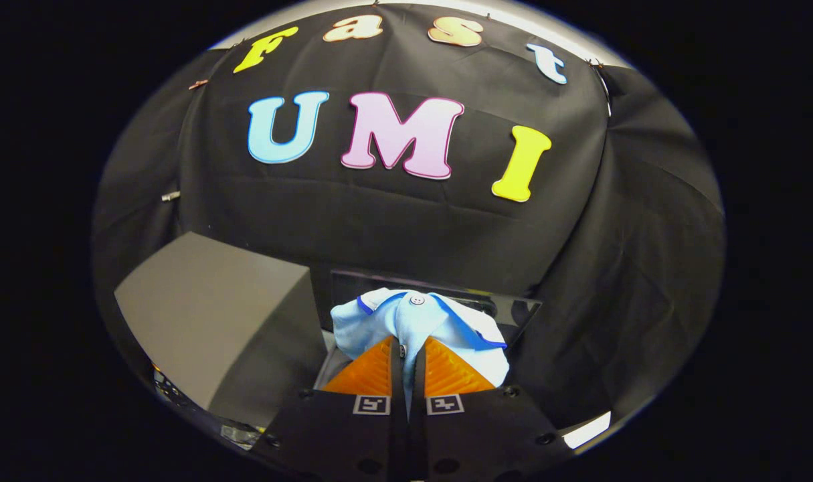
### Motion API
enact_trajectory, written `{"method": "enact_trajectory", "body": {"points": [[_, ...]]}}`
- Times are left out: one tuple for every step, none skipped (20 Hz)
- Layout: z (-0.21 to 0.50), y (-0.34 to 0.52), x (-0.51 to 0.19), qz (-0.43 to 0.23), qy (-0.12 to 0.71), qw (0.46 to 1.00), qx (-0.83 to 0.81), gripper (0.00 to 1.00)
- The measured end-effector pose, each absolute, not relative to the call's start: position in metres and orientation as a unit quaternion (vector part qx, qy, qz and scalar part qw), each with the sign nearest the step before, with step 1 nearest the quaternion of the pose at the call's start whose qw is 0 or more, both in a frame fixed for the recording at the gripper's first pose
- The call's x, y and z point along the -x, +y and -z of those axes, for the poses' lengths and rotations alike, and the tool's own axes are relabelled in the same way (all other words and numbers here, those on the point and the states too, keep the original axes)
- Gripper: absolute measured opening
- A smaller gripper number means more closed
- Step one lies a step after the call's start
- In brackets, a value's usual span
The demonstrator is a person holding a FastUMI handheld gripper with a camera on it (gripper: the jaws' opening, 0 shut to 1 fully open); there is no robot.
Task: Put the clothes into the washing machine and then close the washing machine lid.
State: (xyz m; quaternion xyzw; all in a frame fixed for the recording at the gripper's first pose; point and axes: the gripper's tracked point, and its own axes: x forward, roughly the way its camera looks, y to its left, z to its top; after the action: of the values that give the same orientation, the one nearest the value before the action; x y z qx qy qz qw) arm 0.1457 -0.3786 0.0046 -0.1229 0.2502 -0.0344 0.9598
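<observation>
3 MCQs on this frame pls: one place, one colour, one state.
1. Where is the garment?
A. clamped between the fingers
B. draped over the grey box
C. far beyond the fingers

2. What colour is the garment's trim?
A. red
B. dark blue
C. green

3. The gripper is:
A. wide open
B. shut on nothing
C. shut on the garment

Answers:
1 A, the cloth bunches at the fingertips, both fingers pressing on it.
2 B, a dark blue edge runs along the pale blue fabric.
3 C, the fingers stand nearly together with fabric pinched between them.
</observation>
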Motion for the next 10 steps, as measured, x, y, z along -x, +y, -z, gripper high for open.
{"method": "enact_trajectory", "body": {"points": [[0.009, -0.385, -0.148, 0.035, 0.254, 0.958, 0.126, 0.05], [0.022, -0.391, -0.149, 0.034, 0.260, 0.956, 0.130, 0.05], [0.038, -0.399, -0.150, 0.037, 0.268, 0.953, 0.136, 0.05], [0.051, -0.405, -0.150, 0.037, 0.275, 0.951, 0.135, 0.05], [0.065, -0.408, -0.154, 0.037, 0.279, 0.951, 0.130, 0.05], [0.079, -0.413, -0.157, 0.036, 0.287, 0.949, 0.126, 0.05], [0.094, -0.417, -0.158, 0.036, 0.294, 0.947, 0.127, 0.05], [0.106, -0.420, -0.160, 0.035, 0.300, 0.944, 0.130, 0.05], [0.117, -0.422, -0.162, 0.030, 0.305, 0.943, 0.132, 0.05], [0.128, -0.424, -0.166, 0.030, 0.309, 0.941, 0.136, 0.05]]}}
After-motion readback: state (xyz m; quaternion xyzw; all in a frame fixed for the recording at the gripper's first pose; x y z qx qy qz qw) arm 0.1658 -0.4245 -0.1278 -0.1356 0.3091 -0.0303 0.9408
